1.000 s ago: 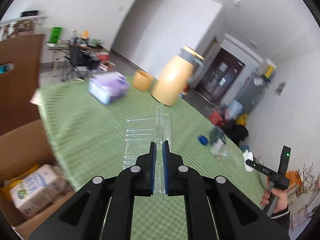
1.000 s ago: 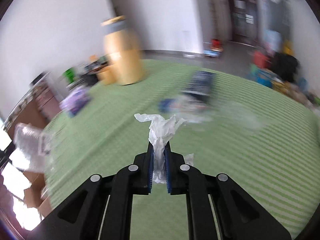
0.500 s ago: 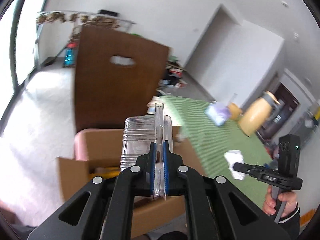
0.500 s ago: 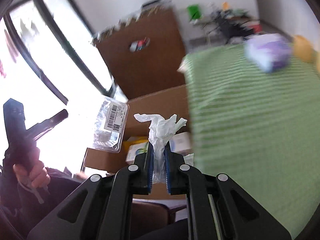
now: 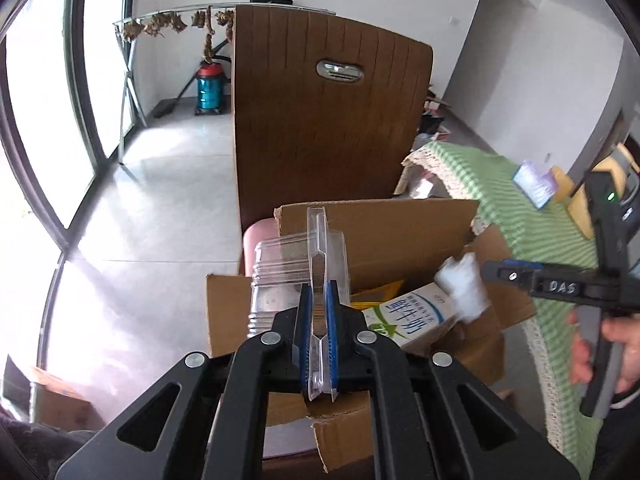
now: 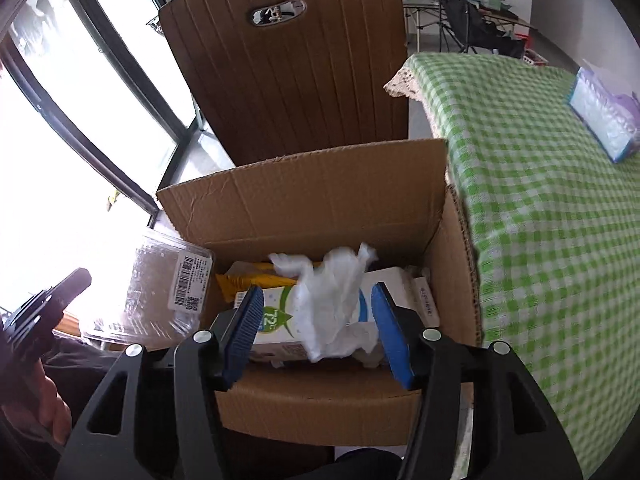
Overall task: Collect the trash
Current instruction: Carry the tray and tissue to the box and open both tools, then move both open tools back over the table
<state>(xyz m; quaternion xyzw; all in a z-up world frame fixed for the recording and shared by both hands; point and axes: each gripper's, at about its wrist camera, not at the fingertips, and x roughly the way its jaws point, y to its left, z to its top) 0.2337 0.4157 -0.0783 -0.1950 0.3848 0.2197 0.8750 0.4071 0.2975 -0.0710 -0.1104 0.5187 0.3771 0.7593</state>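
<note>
Both grippers angled over box (image 6: 304, 208)

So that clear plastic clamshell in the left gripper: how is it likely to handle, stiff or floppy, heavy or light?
The clear plastic clamshell probably handles as light and semi-stiff: the left gripper holds it out by its thin edge flange alone and it shows no sag. It looks empty. The thin ribbed walls would likely flex or crackle under a firmer squeeze, and the glossy plastic may be slippery.

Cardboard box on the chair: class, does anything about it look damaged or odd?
Yes. The cardboard box has a torn, ragged near flap in the left wrist view. Otherwise it simply holds trash: a milk carton and crumpled tissue.
</note>
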